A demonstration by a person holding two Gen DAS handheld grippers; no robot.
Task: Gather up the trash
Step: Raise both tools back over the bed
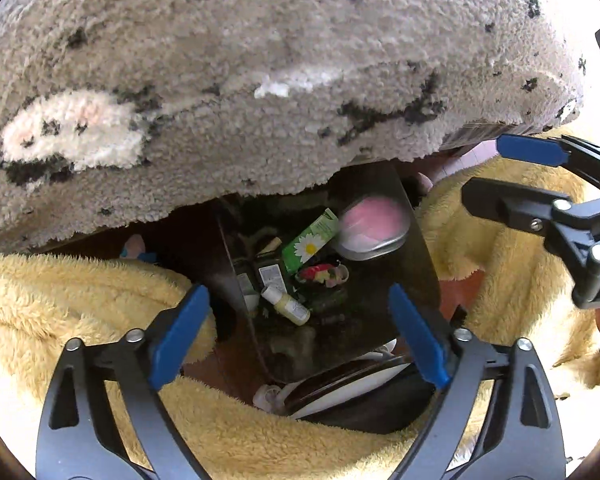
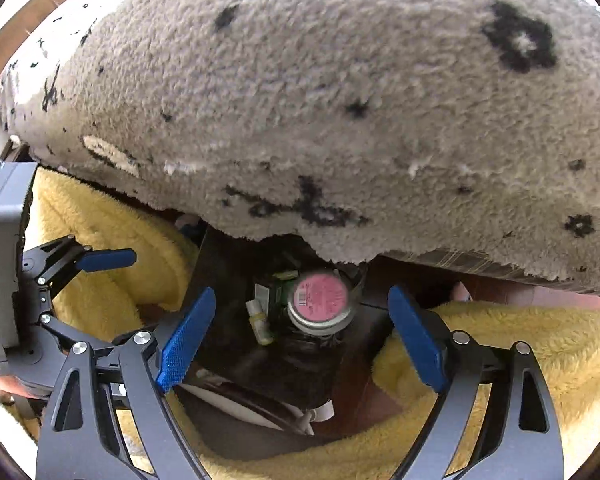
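A dark trash bin [image 1: 416, 280] stands between yellow fleece folds, holding trash: a round tin with a pink lid [image 1: 374, 226], a green daisy-print box [image 1: 310, 242], a small pale yellow bottle [image 1: 286, 304] and a red-and-yellow wrapper [image 1: 322, 272]. My left gripper [image 1: 296, 332] is open and empty above the bin. My right gripper [image 2: 296, 334] is open and empty over the same bin [image 2: 228, 280], above the pink-lidded tin [image 2: 320, 296] and the yellow bottle [image 2: 260, 320]. Each gripper shows in the other's view: the right one [image 1: 512, 172] and the left one [image 2: 100, 264].
A grey shaggy rug [image 1: 260, 80] with black marks hangs over the bin's far side, also in the right wrist view [image 2: 340, 100]. Yellow fleece fabric [image 1: 80, 292] surrounds the bin on both sides. A dark and white rounded object [image 1: 360, 392] lies at the bin's near side.
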